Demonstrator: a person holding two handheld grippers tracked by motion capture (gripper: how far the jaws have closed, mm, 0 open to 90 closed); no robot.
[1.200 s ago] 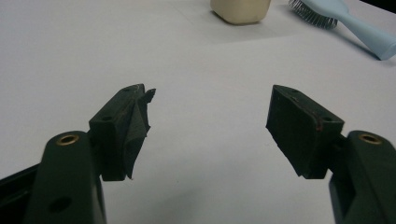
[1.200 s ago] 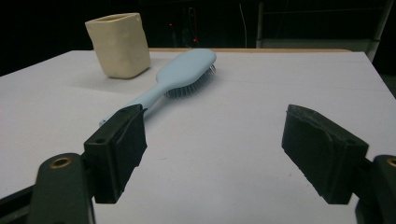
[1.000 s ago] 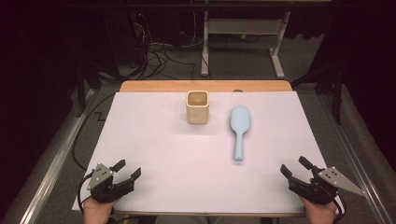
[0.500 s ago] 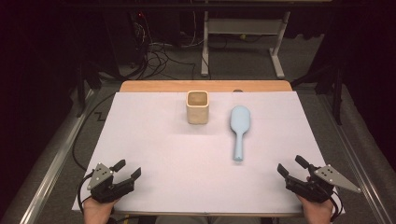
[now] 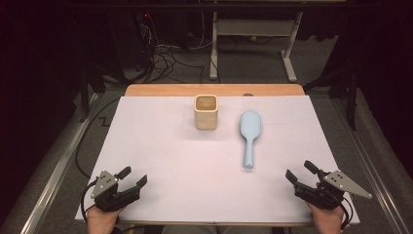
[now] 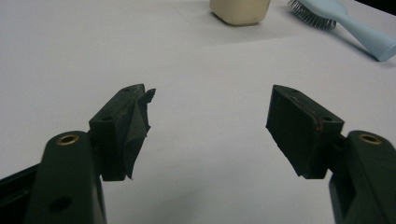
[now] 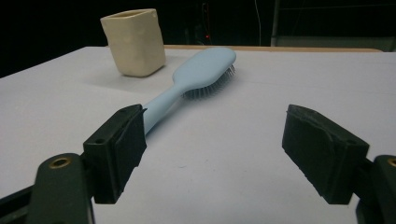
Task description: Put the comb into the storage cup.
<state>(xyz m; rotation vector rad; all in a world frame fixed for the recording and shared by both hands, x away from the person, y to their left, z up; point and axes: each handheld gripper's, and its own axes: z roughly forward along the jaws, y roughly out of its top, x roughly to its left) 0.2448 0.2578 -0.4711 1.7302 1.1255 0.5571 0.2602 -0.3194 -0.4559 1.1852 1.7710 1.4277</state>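
A cream square cup (image 5: pixel 206 112) stands upright at the far middle of the white sheet (image 5: pixel 160 156). To its right lies a light blue hairbrush (image 5: pixel 250 134), bristles down, handle toward me. My left gripper (image 5: pixel 134 176) rests open near the front left corner, with nothing between its jaws. My right gripper (image 5: pixel 299 169) is open at the front right, a short way from the handle's end. In the left gripper view the gripper (image 6: pixel 210 100) faces bare sheet, with the cup (image 6: pixel 240 9) and brush (image 6: pixel 345 23) far off. In the right gripper view the gripper (image 7: pixel 215 114) looks at the brush (image 7: pixel 201 70) and cup (image 7: pixel 135 42).
The sheet covers a wooden table (image 5: pixel 214 89) whose far edge shows as a bare strip. Metal rails (image 5: pixel 53 175) run along both sides. Beyond the table are cables (image 5: pixel 165 56) on the floor and a white frame's legs (image 5: pixel 253 29).
My right gripper has shifted slightly to the left, toward the brush handle. The left gripper, the cup and the brush have not moved.
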